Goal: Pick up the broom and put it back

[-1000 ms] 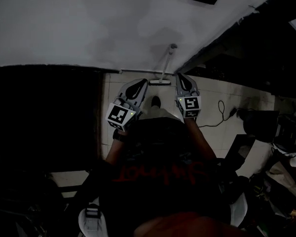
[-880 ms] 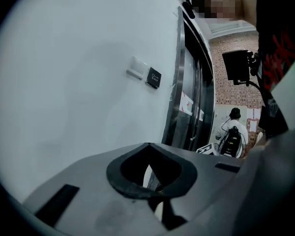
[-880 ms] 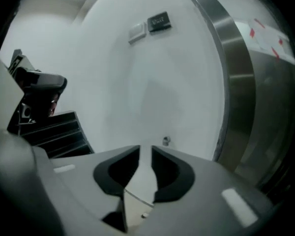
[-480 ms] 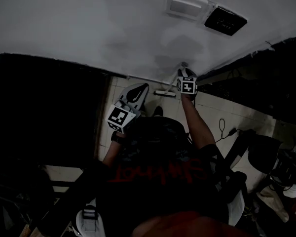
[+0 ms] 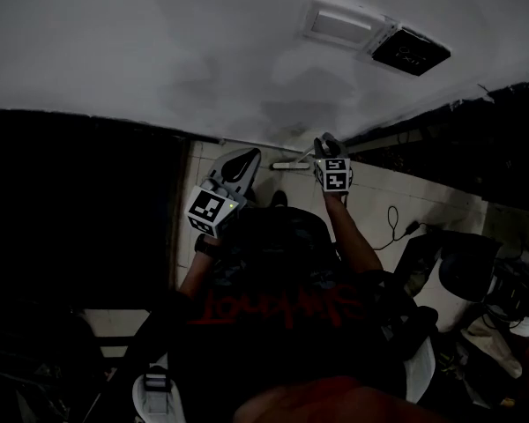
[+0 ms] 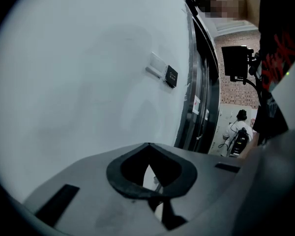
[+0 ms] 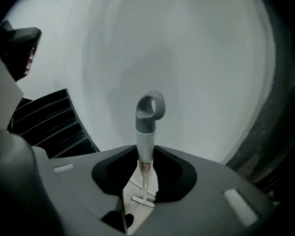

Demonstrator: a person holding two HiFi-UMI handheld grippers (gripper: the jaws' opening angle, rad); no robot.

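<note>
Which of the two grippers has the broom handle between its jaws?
The right gripper: its jaws have just been closing with the broom handle between them. The left gripper is shut and empty.

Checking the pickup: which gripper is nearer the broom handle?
Right. The right gripper has the broom handle between its jaws, which were just closing; the left gripper hangs off to its left.

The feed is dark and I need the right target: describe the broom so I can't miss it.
Start at the big white wall ahead and follow it down to where it meets the pale tiled floor. The broom stands there against the wall. It is the only slim pale stick around, topped by a grey hanging loop, with its flat head on the tiles.
</note>
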